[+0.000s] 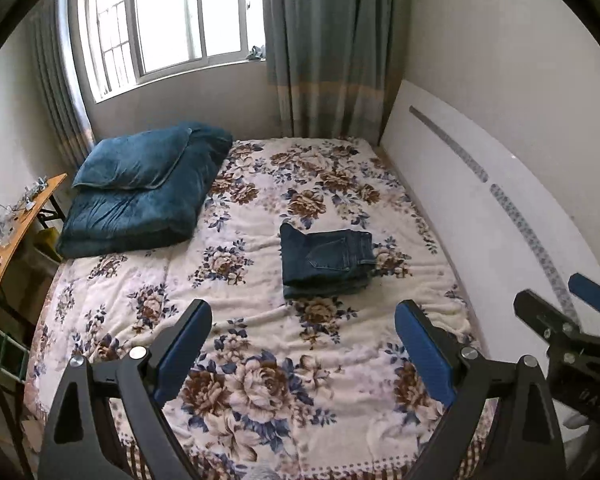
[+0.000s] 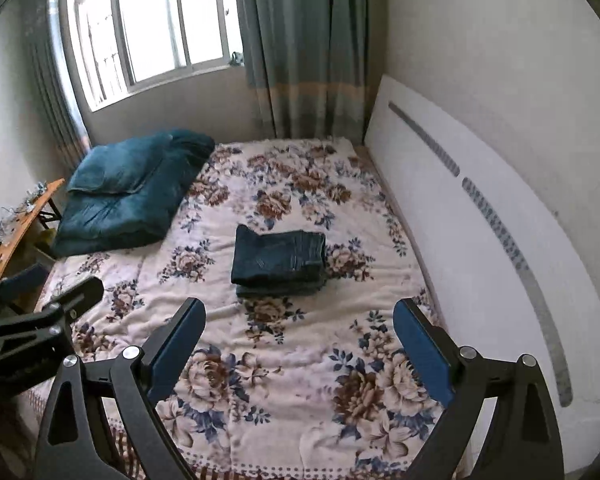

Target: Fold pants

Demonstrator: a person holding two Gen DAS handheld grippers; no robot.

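- The left gripper (image 1: 303, 354) hangs above the near end of the bed with its jaws spread wide and nothing between them; its two blue pads (image 1: 182, 354) face each other across bare bedspread
- The right gripper (image 2: 299, 350) is in the same state: jaws wide apart, empty, raised over the near part of the bed, just to the right of the left one (each shows at the edge of the other's wrist view)
- Straight ahead of both, well apart from either, lie the pants (image 1: 327, 260), dark denim, already folded into a compact stack near the middle of the floral bedspread (image 1: 260, 384); no gripper touches them
- The stack's longer side runs across the bed, left to right, with the waistband end towards the headboard (image 1: 500, 208) side on the right
- Neither gripper looks clearly nearer; the stack sits a little right of centre in the left view and a little left of centre in the right view, so it lies roughly between the two
- By my judgement the folding is done, and any further move would be a forward reach
- Count: two grippers, one pair of pants, one teal pillow (image 1: 134, 160) on one folded teal quilt (image 1: 140, 216) at the far left corner, one desk (image 1: 8, 240) beside the bed
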